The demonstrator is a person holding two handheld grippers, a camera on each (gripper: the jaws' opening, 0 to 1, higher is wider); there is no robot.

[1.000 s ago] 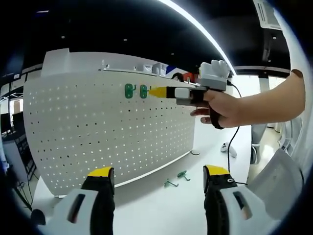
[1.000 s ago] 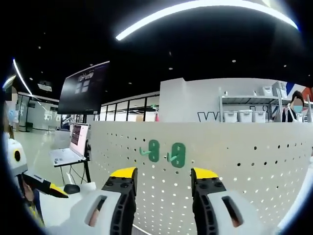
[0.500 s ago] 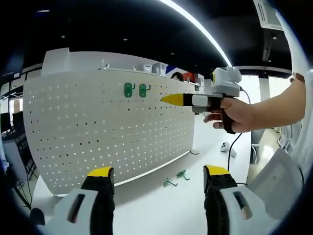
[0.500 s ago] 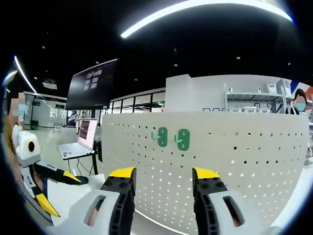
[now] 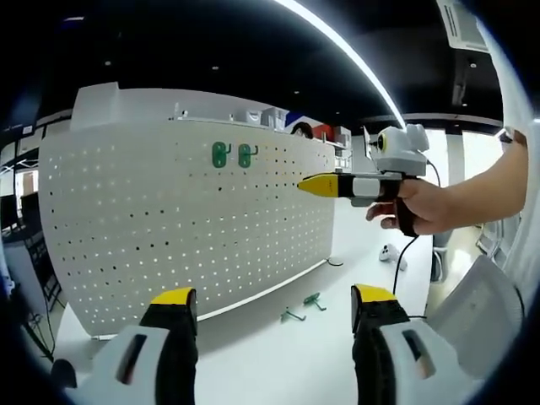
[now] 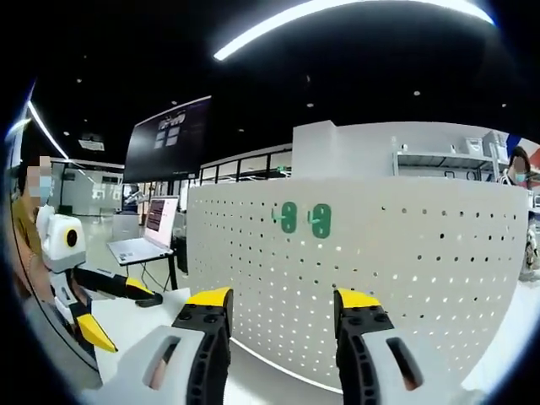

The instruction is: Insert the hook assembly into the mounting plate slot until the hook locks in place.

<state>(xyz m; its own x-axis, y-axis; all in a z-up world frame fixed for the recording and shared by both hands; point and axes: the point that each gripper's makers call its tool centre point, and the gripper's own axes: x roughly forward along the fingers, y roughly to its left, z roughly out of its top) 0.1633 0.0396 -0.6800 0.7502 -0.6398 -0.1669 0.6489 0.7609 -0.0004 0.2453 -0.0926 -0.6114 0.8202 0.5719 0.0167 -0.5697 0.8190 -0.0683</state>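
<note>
A white pegboard mounting plate stands upright on the table. Two green hooks sit side by side in its upper holes, also seen as hooks from the right gripper view. Two more green hooks lie loose on the table at the board's foot. My left gripper is open and empty, low in front of the board. A hand holds my right gripper in the air to the right of the mounted hooks, apart from them; its jaws stand open with nothing between them.
The white table runs along the board's foot. My left gripper shows at the left of the right gripper view. Behind it are a laptop on a stand, a dark screen and a person. A cable hangs from the right gripper.
The right gripper has drawn back from the two mounted hooks, moving right and slightly down in the left gripper view; the board looks farther in its own view. The left gripper has stayed put.
</note>
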